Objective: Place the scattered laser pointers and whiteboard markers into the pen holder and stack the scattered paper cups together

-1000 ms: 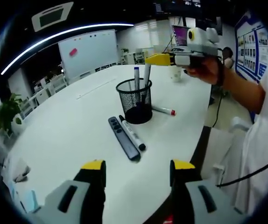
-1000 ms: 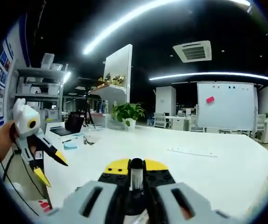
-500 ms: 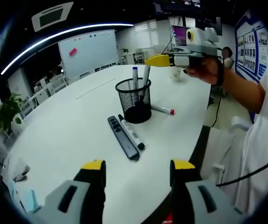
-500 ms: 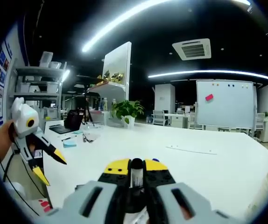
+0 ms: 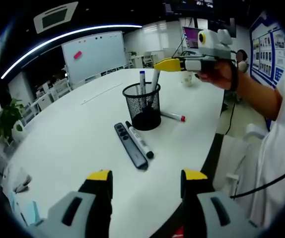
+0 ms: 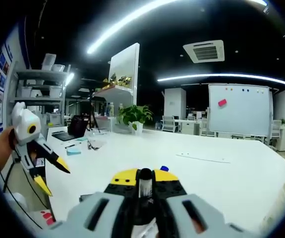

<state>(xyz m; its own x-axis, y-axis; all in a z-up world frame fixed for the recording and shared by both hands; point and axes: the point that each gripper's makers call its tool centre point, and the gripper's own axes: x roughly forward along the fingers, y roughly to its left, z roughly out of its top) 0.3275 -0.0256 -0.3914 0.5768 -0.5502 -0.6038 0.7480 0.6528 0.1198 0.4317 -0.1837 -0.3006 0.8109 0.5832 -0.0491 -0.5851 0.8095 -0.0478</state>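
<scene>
A round white surface (image 5: 73,144) in an office carries a black mesh pen holder (image 5: 143,106) near its middle. Two markers stand in the pen holder: a blue-capped marker (image 5: 142,79) and a grey marker (image 5: 155,79) that leans toward the right hand-held gripper (image 5: 168,64). In the left gripper view that gripper is held by a person's hand (image 5: 217,74) just above the holder's rim, its yellow tips drawn together on the grey marker's top. In the right gripper view the same gripper (image 6: 139,179) has its jaws closed on the dark round end of that marker (image 6: 143,174), and the blue cap (image 6: 164,168) peeks up just beside the jaw.

Lying on the surface just in front of the holder are a dark laser pointer (image 5: 130,145) and a black-capped whiteboard marker (image 5: 140,141), side by side and nearly touching. A red-capped marker (image 5: 174,117) lies just to the right of the holder's base. A paper cup (image 5: 187,79) stands well beyond, near the far edge.

The left hand-held gripper (image 5: 142,181) hovers low over the near edge with its jaws spread wide and nothing between them; in the right gripper view it appears at the left (image 6: 52,174), also spread.

Compared with a second ago, the right hand-held gripper has eased slightly downward, the grey marker sits a little deeper in the holder, and the blue cap has come into the right gripper view. The items lying on the surface have not moved.
</scene>
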